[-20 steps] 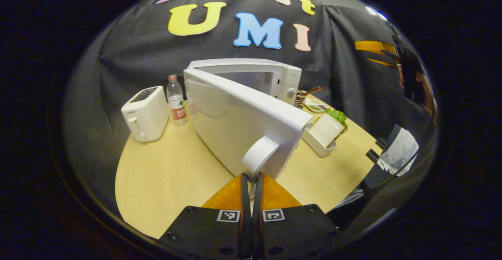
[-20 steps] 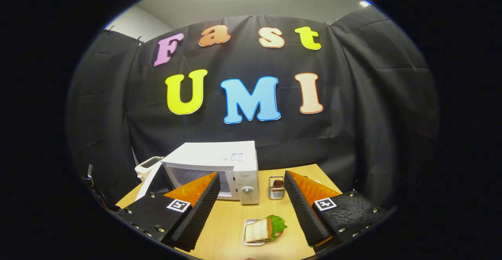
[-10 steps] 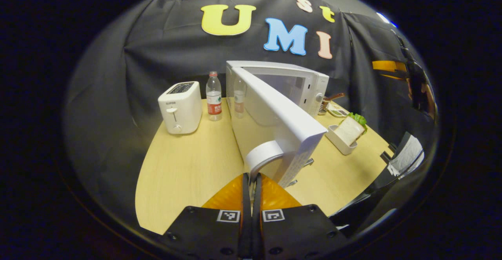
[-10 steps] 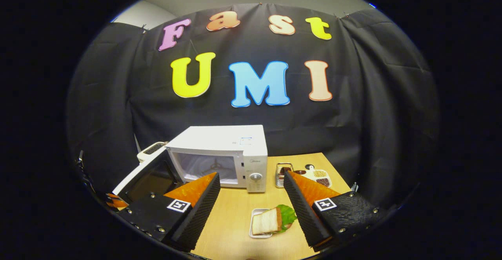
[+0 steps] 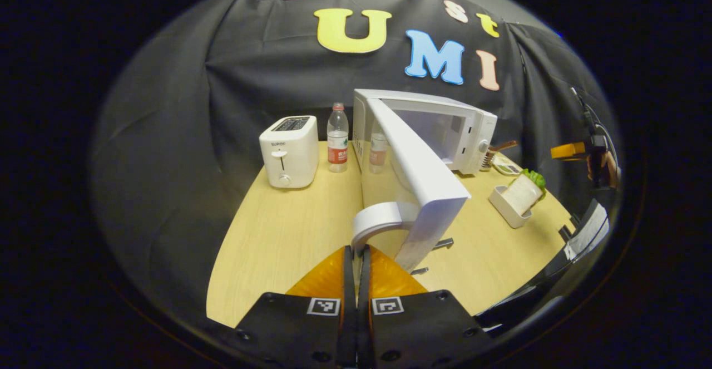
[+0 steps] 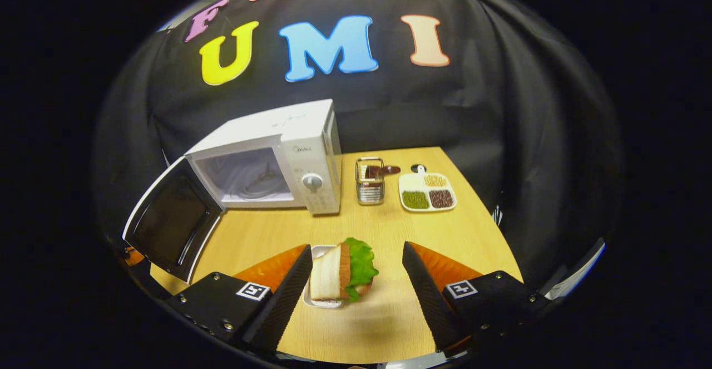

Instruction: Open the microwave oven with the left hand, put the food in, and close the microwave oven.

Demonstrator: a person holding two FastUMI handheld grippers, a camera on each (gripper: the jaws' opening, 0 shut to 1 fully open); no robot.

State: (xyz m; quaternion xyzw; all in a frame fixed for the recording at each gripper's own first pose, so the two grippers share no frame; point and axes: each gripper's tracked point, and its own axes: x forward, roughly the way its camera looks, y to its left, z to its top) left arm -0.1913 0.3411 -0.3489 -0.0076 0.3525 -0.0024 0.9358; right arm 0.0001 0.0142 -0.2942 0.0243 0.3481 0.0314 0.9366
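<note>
Jaws of right gripper (image 6: 356, 271) apart over one sandwich (image 6: 345, 270).

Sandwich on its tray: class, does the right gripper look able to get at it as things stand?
Probably yes: the right gripper is open, the sandwich sits between its fingers, and nothing lies in the way.

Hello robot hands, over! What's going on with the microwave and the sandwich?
Left gripper shut on door handle, microwave door wide open. Right gripper open, straddling sandwich, not gripping. Path from sandwich to microwave looks clear.
</note>
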